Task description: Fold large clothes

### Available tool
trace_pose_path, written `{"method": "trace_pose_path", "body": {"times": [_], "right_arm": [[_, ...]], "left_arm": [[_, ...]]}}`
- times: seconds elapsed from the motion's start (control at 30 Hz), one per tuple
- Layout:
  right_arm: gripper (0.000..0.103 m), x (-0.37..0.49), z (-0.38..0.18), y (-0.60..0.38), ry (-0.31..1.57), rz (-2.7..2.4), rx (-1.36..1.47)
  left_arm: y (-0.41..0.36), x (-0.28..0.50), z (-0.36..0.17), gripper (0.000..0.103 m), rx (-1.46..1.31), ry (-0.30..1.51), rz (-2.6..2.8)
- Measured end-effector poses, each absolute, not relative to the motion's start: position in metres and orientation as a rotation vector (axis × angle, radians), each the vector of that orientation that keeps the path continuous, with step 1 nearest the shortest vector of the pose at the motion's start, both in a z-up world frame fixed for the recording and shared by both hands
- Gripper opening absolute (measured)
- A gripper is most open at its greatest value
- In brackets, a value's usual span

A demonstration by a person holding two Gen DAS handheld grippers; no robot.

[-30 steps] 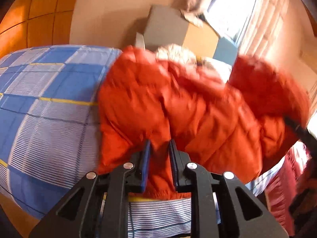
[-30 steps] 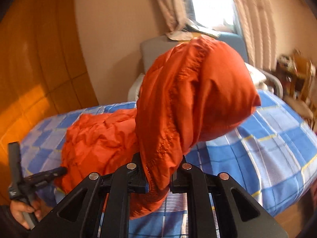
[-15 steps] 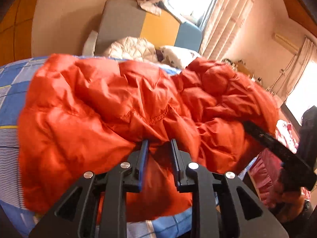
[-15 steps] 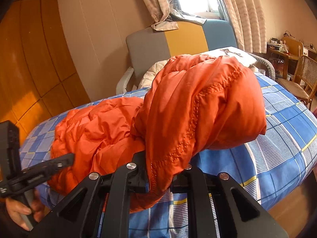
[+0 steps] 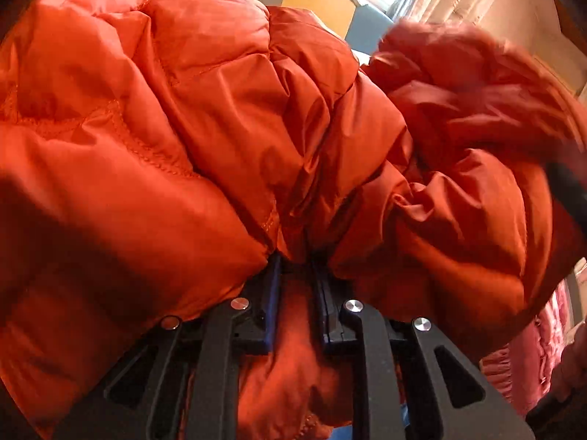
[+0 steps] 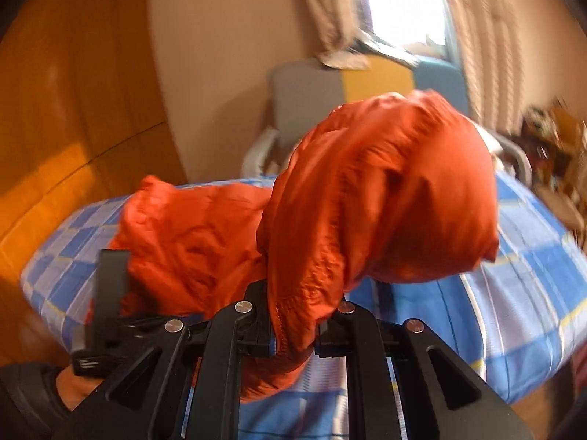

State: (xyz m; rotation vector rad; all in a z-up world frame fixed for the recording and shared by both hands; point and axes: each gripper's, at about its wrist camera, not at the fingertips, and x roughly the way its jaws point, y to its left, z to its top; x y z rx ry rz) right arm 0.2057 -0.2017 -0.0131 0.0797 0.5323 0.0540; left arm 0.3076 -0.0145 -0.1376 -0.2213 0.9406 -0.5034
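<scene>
- Our left gripper (image 5: 296,256) pinches a fold of the orange puffer jacket (image 5: 227,117); its jaws have just been closing a little, with fabric between them.
- Our right gripper (image 6: 293,324) is clamped on a raised part of the jacket, perhaps the hood or a sleeve; we cannot tell which.
- The jacket lies bunched toward the left edge of the bed (image 6: 513,293), on its blue checked cover.
- To fold well, we should lay the raised part flat over the body and keep both grips firm; the slick padded fabric will likely slip.
- Past the bed's far edge stands a grey, yellow and blue chair (image 6: 312,91); the window's curtains (image 6: 488,36) hang behind, well apart.
- Nothing on the cover seems to block the fold.
</scene>
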Motion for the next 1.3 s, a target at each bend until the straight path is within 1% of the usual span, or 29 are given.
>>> {"method": "trace_pose_path", "body": {"times": [0.23, 0.33, 0.43, 0.47, 0.6, 0.63, 0.73, 0.77, 0.83, 0.9, 1.03, 1.13, 1.3], "right_arm": [[0.013, 0.206, 0.004, -0.147, 0.502, 0.145, -0.06], [0.013, 0.206, 0.003, -0.13, 0.511, 0.166, -0.094], [0.013, 0.206, -0.003, -0.12, 0.526, 0.178, -0.109], [0.013, 0.205, -0.005, -0.119, 0.53, 0.179, -0.111], [0.013, 0.203, -0.007, -0.113, 0.538, 0.167, -0.124], [0.013, 0.202, -0.006, -0.115, 0.539, 0.162, -0.127], [0.013, 0.202, -0.007, -0.112, 0.539, 0.153, -0.138], [0.013, 0.203, -0.007, -0.11, 0.539, 0.152, -0.142], [0.013, 0.204, -0.008, -0.107, 0.539, 0.148, -0.153], [0.013, 0.207, -0.008, -0.1, 0.537, 0.149, -0.158], [0.013, 0.209, -0.009, -0.089, 0.534, 0.159, -0.185], [0.013, 0.21, -0.013, -0.075, 0.535, 0.183, -0.223], [0.013, 0.21, -0.025, -0.035, 0.521, 0.256, -0.397]], "left_arm": [[-0.003, 0.304, -0.128, 0.014, -0.272, 0.93, -0.515], [0.018, 0.295, -0.119, 0.015, -0.323, 0.916, -0.493], [0.052, 0.28, -0.104, 0.017, -0.415, 0.86, -0.458], [0.07, 0.272, -0.1, 0.017, -0.442, 0.841, -0.42], [0.133, 0.244, -0.086, 0.017, -0.406, 0.738, -0.242], [0.149, 0.242, -0.086, 0.018, -0.386, 0.728, -0.175], [0.19, 0.258, -0.106, 0.025, -0.427, 0.791, -0.111], [0.193, 0.265, -0.115, 0.027, -0.443, 0.826, -0.135], [0.178, 0.274, -0.124, 0.025, -0.428, 0.856, -0.176], [0.161, 0.281, -0.122, 0.022, -0.369, 0.865, -0.195], [0.147, 0.279, -0.117, 0.018, -0.357, 0.882, -0.242], [0.145, 0.277, -0.123, 0.014, -0.35, 0.889, -0.265], [0.135, 0.262, -0.126, 0.008, -0.322, 0.898, -0.307]]}}
